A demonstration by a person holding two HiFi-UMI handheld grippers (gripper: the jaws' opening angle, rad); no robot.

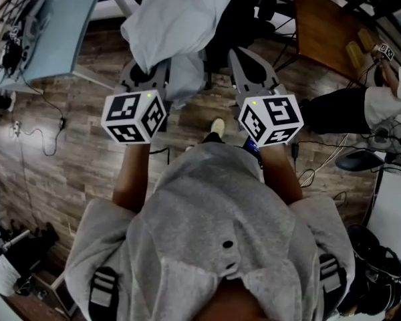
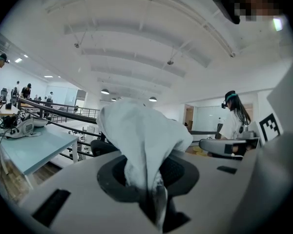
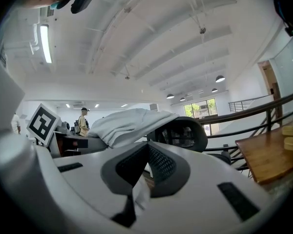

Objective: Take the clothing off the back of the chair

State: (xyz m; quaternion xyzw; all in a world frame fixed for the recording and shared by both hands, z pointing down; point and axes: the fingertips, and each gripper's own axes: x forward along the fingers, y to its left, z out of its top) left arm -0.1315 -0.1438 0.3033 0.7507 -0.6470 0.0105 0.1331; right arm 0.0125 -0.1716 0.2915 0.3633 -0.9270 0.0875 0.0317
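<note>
A white garment [image 1: 174,19] hangs from the far side toward me, with part of it still draped over the top of the black mesh chair [image 3: 185,135]. My left gripper [image 1: 149,64] is shut on a bunched fold of the garment [image 2: 141,135], which rises out of its jaws [image 2: 154,196]. My right gripper [image 1: 242,55] is a little to the right, beside the chair's back. Its jaws [image 3: 145,150] are closed together, and a thin strip of white fabric [image 3: 139,199] shows between them. In the right gripper view the garment [image 3: 127,123] lies over the chair's top edge.
A light blue table [image 1: 67,25] stands at the far left and a wooden table [image 1: 327,25] at the far right. A person in white [image 1: 381,102] sits at the right. Cables [image 1: 40,136] trail over the wood floor. A black railing [image 3: 263,108] runs behind the chair.
</note>
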